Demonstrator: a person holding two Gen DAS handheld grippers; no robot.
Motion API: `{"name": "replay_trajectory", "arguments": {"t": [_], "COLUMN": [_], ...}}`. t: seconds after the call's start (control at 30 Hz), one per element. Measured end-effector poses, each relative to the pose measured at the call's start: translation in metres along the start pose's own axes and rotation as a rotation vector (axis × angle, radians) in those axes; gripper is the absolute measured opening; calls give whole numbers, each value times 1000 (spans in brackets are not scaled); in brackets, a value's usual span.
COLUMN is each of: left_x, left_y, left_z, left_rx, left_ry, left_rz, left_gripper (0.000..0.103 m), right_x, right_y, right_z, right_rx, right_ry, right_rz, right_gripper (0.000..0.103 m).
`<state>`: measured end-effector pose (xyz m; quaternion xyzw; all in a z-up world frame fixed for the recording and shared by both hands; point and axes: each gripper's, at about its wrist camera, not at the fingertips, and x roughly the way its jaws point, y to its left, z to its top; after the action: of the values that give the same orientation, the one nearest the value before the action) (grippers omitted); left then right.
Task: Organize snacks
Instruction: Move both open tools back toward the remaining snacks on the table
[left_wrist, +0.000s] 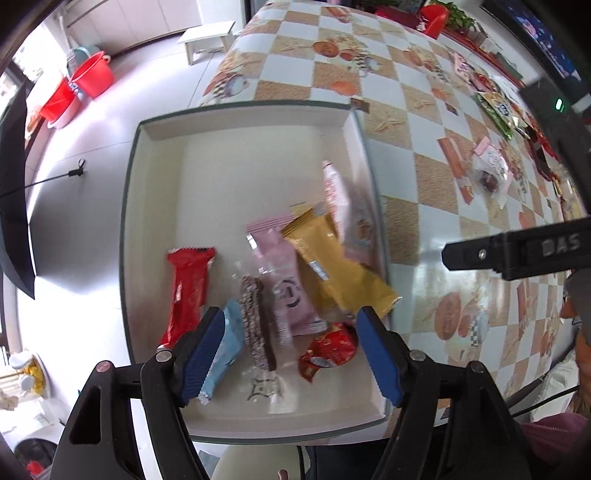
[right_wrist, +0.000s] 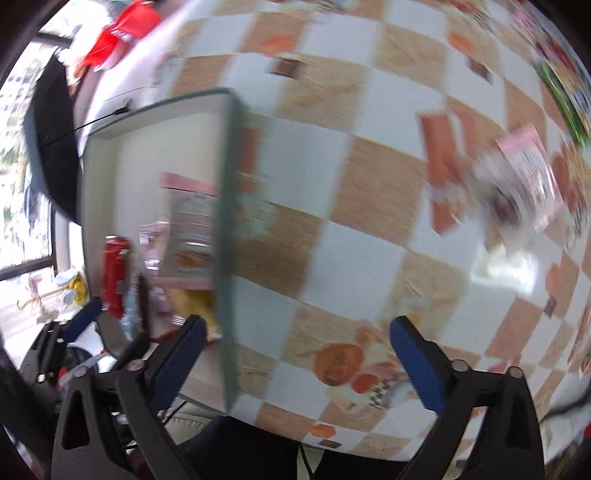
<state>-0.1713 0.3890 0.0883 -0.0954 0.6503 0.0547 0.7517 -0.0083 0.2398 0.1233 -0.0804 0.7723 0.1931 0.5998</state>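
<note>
A white open box (left_wrist: 240, 105) sits at the table's left edge and holds several snacks: a red packet (left_wrist: 186, 291), a light blue one (left_wrist: 225, 354), a chocolate biscuit in clear wrap (left_wrist: 256, 325), a pink packet (left_wrist: 280, 273), a yellow one (left_wrist: 332, 262) and a small red one (left_wrist: 328, 349). A blurred pale pink packet (left_wrist: 347, 218) leans on the box's right wall. My left gripper (left_wrist: 290, 314) hangs open over these snacks, its pads pressing nothing. My right gripper (right_wrist: 298, 323) is wide open above the checkered tablecloth (right_wrist: 369, 177), just right of the box wall (right_wrist: 227, 221), with nothing between its fingers.
More loose snacks lie on the table's right side: a clear packet with a dark sweet (left_wrist: 491, 173) and green packets (left_wrist: 498, 110). On the floor to the left are red buckets (left_wrist: 88, 77), a white stool (left_wrist: 207, 37) and a black umbrella (left_wrist: 14, 206).
</note>
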Motion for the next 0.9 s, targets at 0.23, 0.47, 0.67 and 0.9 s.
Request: {"name": "replay_trajectory", "arguments": {"t": [0.23, 0.47, 0.67, 0.9], "left_x": [-1, -2, 5, 14], "left_y": [-36, -72, -107, -148], "left_z": [11, 23, 30, 37], "left_rx": [91, 180, 235, 296], "left_ry": [7, 18, 56, 91], "left_rz": [-7, -22, -45, -67], "left_gripper": [78, 78, 78, 79], "right_x": [19, 29, 36, 37], "right_y": [-83, -140, -174, -211], "right_z": [-28, -54, -74, -94], "right_rx": [213, 338, 397, 428], "right_ry": [53, 72, 79, 80], "right_rz": [-14, -6, -7, -28], "right_gripper": [102, 102, 102, 102]}}
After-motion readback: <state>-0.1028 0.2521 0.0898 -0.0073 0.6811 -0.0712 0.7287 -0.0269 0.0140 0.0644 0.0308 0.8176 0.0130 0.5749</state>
